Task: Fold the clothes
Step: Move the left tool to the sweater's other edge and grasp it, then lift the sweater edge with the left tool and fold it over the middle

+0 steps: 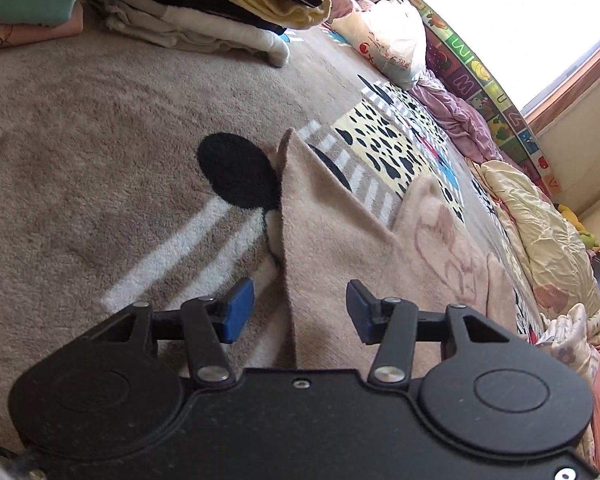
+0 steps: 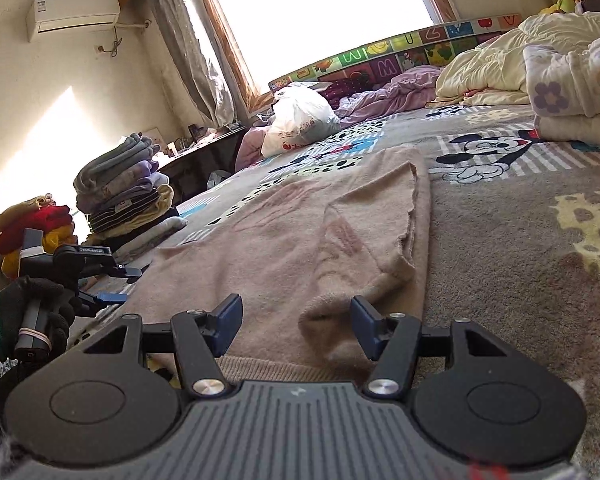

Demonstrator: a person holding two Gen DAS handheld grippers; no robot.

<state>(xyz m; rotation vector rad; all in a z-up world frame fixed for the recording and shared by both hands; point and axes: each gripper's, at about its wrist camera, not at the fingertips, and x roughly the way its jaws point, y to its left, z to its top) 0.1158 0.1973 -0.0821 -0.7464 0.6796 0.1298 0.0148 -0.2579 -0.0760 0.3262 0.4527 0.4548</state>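
Note:
A beige-pink knit sweater [image 2: 284, 240] lies spread flat on the patterned bed blanket [image 2: 500, 220], with one sleeve folded over its body toward the right. In the left wrist view the sweater [image 1: 340, 240] shows a straight folded edge running away from me. My left gripper [image 1: 300, 312] hovers open just above that edge, nothing between its blue pads. My right gripper [image 2: 296, 320] stands open over the sweater's near hem, beside a sleeve cuff [image 2: 324, 316]. The left gripper [image 2: 104, 284] also shows in the right wrist view, held by a gloved hand [image 2: 40, 312].
Stacks of folded clothes [image 1: 204, 4] sit at the blanket's far end; that pile [image 2: 124, 192] also shows in the right wrist view. A white plastic bag [image 2: 300, 116], a purple sheet [image 2: 392, 92], a cream quilt [image 2: 500, 60] and folded bedding [image 2: 572, 92] line the window side.

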